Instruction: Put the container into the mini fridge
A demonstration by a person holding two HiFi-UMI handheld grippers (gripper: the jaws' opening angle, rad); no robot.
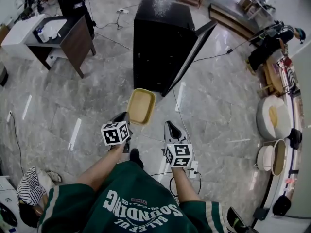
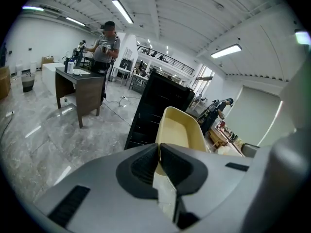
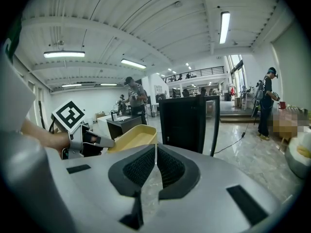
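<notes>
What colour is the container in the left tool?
Pale yellow; the container shows best in the head view.

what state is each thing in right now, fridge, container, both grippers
black mini fridge: upright, door swung open
pale yellow rectangular plastic container: empty, held up by its rim, not yet in the fridge
left gripper: shut on the container's rim
right gripper: shut, nothing between its jaws

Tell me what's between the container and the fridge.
Nothing. In the head view the container, held by the left claw, has only bare floor between it and the fridge.
</notes>
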